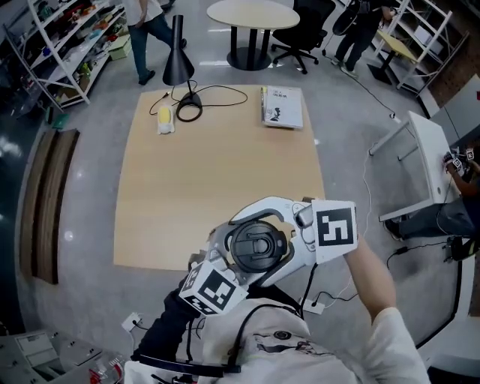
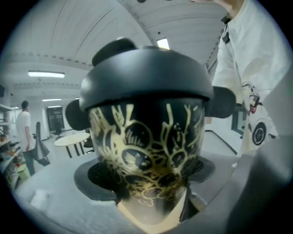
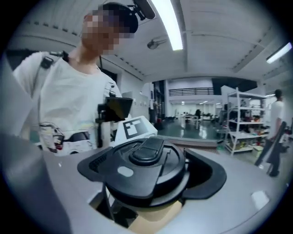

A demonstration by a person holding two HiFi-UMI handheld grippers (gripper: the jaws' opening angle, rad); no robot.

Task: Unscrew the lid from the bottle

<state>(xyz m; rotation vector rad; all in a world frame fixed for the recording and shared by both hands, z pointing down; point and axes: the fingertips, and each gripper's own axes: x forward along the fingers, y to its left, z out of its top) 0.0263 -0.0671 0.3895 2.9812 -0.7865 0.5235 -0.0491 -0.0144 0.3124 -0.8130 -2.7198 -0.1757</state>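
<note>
A bottle (image 2: 146,151) with a black body and gold pattern is held up in front of my chest, near the wooden table's (image 1: 217,172) front edge. My left gripper (image 2: 146,178) is shut on its body, with the pads (image 2: 98,176) pressed against both sides. The black lid (image 1: 256,245) sits on top of the bottle. My right gripper (image 3: 151,178) surrounds the lid (image 3: 142,160) from the side with its jaws wide. A gap shows between the lid and the right pad (image 3: 208,176), so nothing is gripped. In the head view the lid hides the bottle's body.
On the table's far end stand a black desk lamp (image 1: 177,56) with a coiled cable (image 1: 191,105), a yellow-and-white object (image 1: 165,120) and a booklet (image 1: 282,106). Beyond are a round table (image 1: 253,15), shelves (image 1: 67,37) and a person walking (image 1: 146,30).
</note>
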